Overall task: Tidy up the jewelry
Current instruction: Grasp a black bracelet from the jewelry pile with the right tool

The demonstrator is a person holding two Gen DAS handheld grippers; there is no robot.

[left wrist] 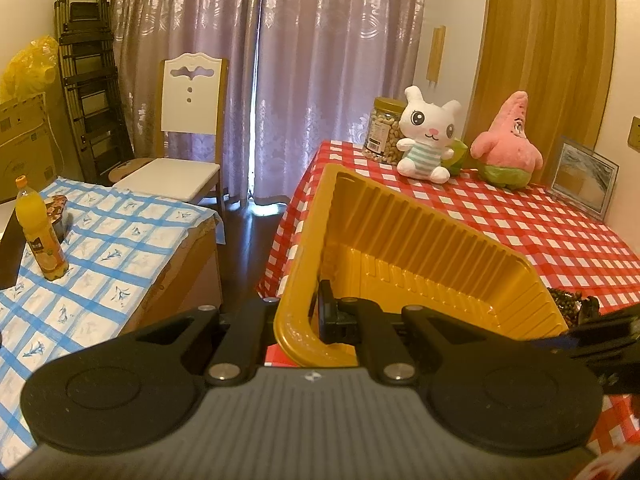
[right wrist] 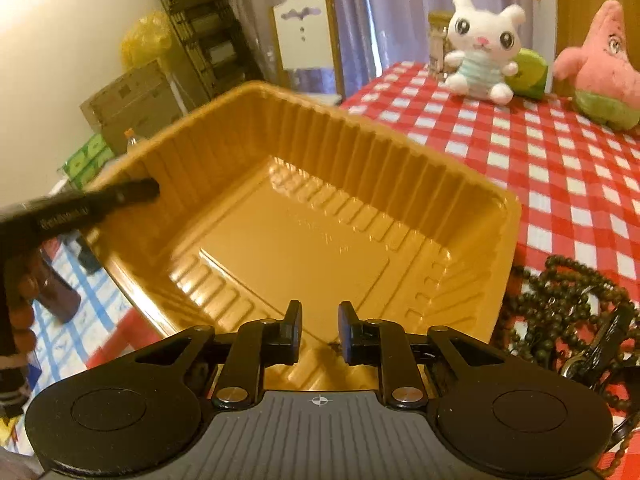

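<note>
- While the left gripper (left wrist: 298, 316) clamps the near rim of the yellow tray (left wrist: 420, 248), one finger sits inside the wall and the other outside, jaws narrow on the plastic.
- Tray tilted, its left end hanging past the edge of the red checked table (left wrist: 560, 232); nothing lies inside it.
- Right gripper (right wrist: 319, 330) hovers over the tray's near rim, jaws slightly apart, holding nothing.
- Dark bead necklaces (right wrist: 560, 312) lie heaped on the red cloth just right of the tray, touching its corner.
- White rabbit toy (left wrist: 430, 138), pink star toy (left wrist: 508, 144) and nut jar (left wrist: 382, 128) stand at the table's far side.
- Juice bottle (left wrist: 40, 232) upright on the blue checked table (left wrist: 112, 248), well apart.
</note>
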